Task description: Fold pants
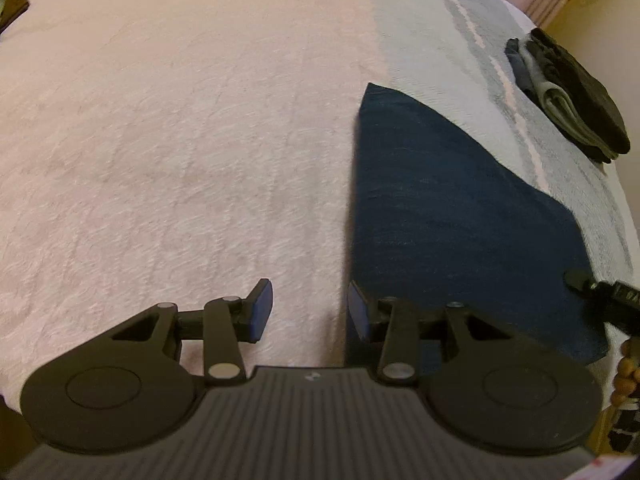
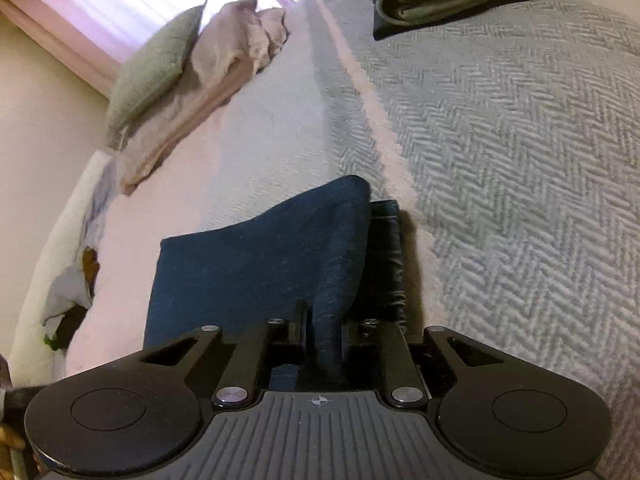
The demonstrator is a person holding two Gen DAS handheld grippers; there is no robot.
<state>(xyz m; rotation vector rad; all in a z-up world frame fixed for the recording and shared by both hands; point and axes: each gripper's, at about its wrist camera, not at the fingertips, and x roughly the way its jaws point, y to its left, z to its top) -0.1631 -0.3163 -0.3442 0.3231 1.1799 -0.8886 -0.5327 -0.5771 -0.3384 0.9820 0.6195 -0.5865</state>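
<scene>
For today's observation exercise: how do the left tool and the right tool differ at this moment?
The left tool stands open with nothing between its pads; the right tool is shut on a fold of the blue pants. The left tool sits at the pants' edge over the pink blanket; the right grips the cloth. Both are black with the same build.

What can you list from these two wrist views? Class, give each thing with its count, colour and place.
pants: one, dark blue, partly folded on the bed, one edge pinched by the right tongs
bedcover: one, grey herringbone with pale stripes, right part of the bed
blanket: one, pale pink, left part of the bed
folded clothes stack: one, black, grey and olive, far right edge of the bed
pillows: green and beige, at the head of the bed
left tongs: one, black with blue pads, open, at the pants' left edge
right tongs: one, black, shut on the pants
</scene>
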